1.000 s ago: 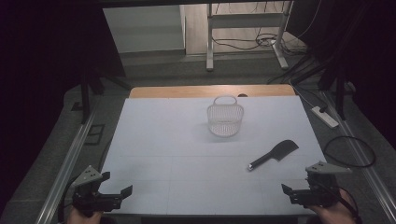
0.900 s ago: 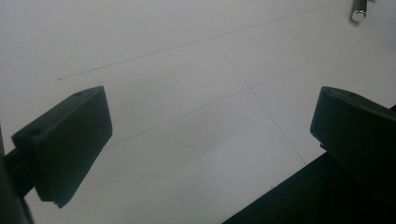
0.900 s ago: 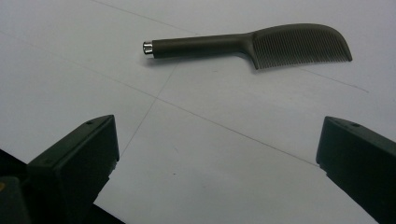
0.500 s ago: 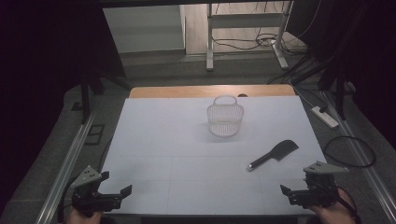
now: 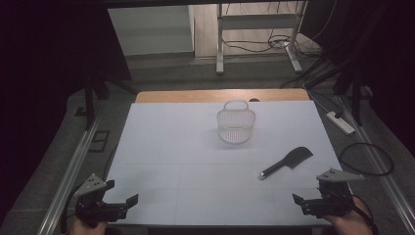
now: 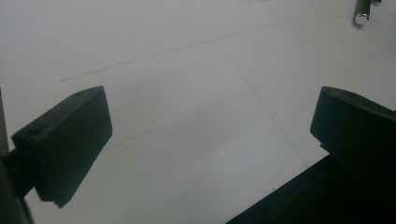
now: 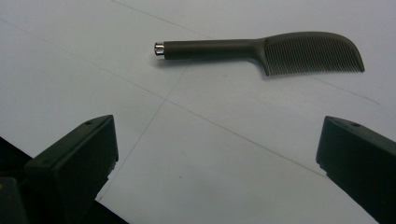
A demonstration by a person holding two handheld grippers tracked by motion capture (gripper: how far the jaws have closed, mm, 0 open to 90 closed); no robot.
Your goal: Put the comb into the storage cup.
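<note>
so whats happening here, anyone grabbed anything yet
Nothing is held yet. A person holds a hand-held gripper in each hand at the near edge of the white table: the left hand-held gripper and the right hand-held gripper, both with jaws open and empty. A dark comb lies flat in front of the right one, apart from it. A white wire basket stands farther back, near the middle.

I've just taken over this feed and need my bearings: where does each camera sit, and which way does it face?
High view: above the near edge, looking forward and down on the table, basket, comb, left gripper and right gripper.
Left gripper view: between its open jaws, onto bare table.
Right gripper view: between its open jaws, toward the comb.
Shared: the comb lies in all three.
</note>
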